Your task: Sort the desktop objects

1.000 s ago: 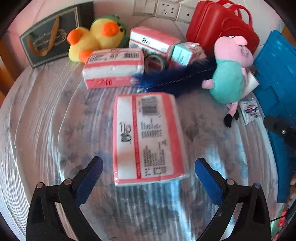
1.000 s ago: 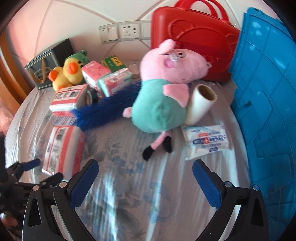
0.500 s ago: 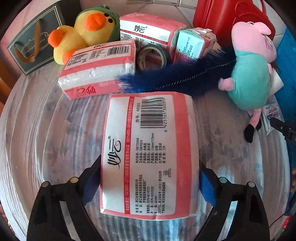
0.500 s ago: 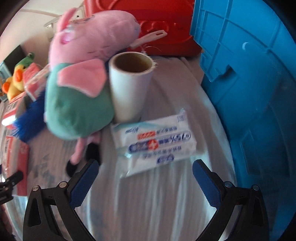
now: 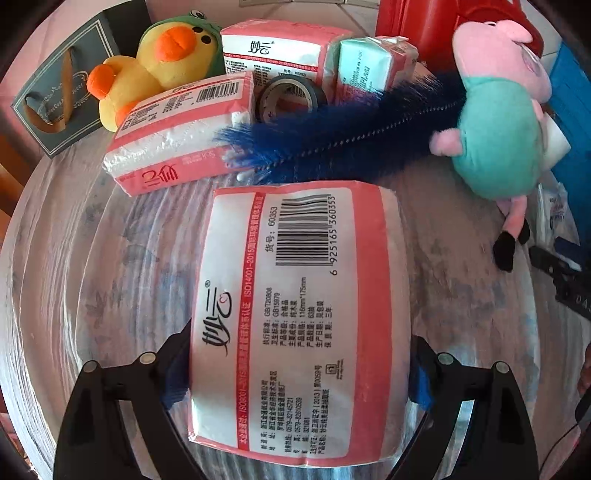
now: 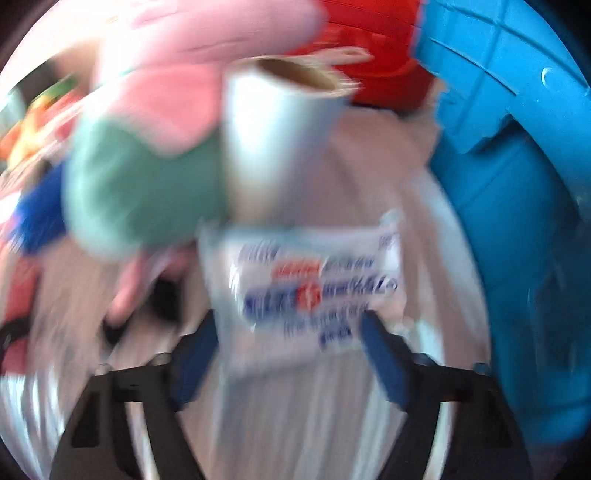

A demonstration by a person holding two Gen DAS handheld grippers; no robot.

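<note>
Tabletop point(image 5: 74, 277): it is covered with a pale cloth with a faint blue flower print, and it carries all the things.
Blue bin point(image 6: 517, 221): a big plastic wall at 3 o'clock in the right wrist view, just beside the wet wipes.
Red case point(image 5: 417, 29): it stands at 1 o'clock in the left wrist view, behind the pig.
Pig plush point(image 5: 498, 147): pink head and teal body, at 2 o'clock in the left wrist view; its foot points to 4 o'clock.
Tissue pack point(image 5: 295, 325): pink and white, barcode side up, in the centre of the left wrist view, between the two fingers.
Left gripper point(image 5: 295, 373): the fingers are wide apart, one close to each long side of the tissue pack; I cannot tell if they touch it.
Blue duster point(image 5: 332, 140): it lies across at 12 o'clock of the tissue pack, just beyond it.
Duck plush point(image 5: 155, 66): yellow, at 11 o'clock, behind a second tissue pack point(image 5: 177, 136).
Wet wipes point(image 6: 314, 291): a white flat pack with blue print, very blurred, at the centre of the right wrist view.
Right gripper point(image 6: 288, 354): the fingers are partly open on both sides of the near edge of the wet wipes; contact is not clear because of blur.
Paper roll point(image 6: 273, 140): it is at 12 o'clock of the wet wipes, beside the pig.
Tape roll point(image 5: 291, 98): dark, at 12 o'clock, among the packs.
</note>
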